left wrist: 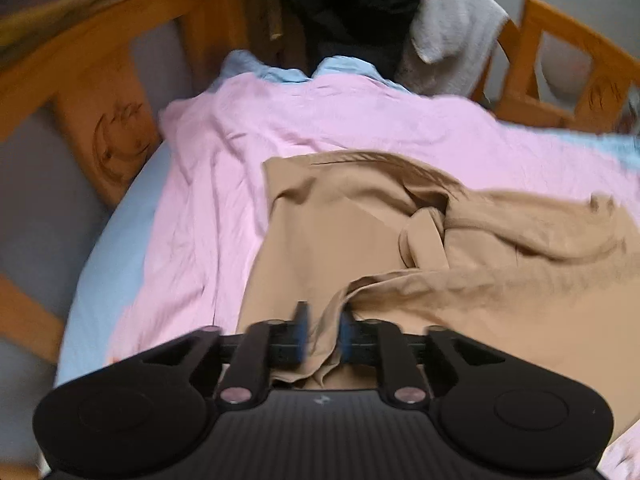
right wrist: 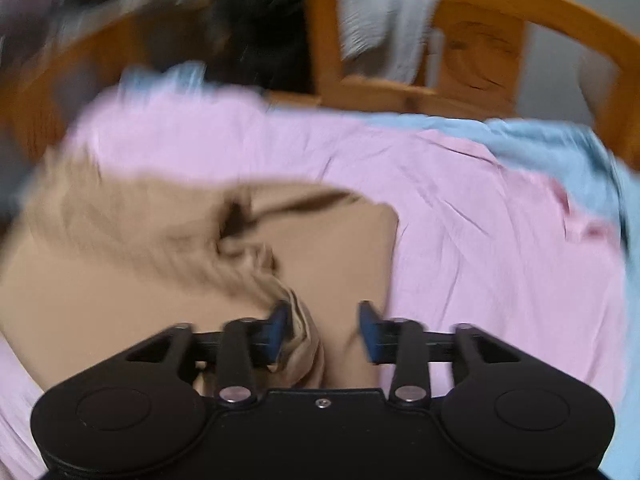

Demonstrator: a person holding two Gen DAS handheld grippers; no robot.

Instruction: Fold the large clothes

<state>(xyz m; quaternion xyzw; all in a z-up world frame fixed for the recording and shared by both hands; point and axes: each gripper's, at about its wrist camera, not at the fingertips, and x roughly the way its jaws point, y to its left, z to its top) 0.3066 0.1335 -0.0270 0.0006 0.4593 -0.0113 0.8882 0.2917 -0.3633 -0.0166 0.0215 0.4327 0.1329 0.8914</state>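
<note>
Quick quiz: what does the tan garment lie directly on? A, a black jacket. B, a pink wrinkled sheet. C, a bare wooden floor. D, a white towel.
B: the tan garment is spread on the pink wrinkled sheet, which shows around it in both wrist views.

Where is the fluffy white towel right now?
The fluffy white towel hangs at the top right of the left wrist view, beside the dark clothes pile, behind the pink sheet.

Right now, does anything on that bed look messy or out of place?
Yes. The tan garment isn't flat: a bunched, twisted ridge crosses its middle. The pink sheet beneath is wrinkled, and dark clothes lie heaped by the headboard.
</note>
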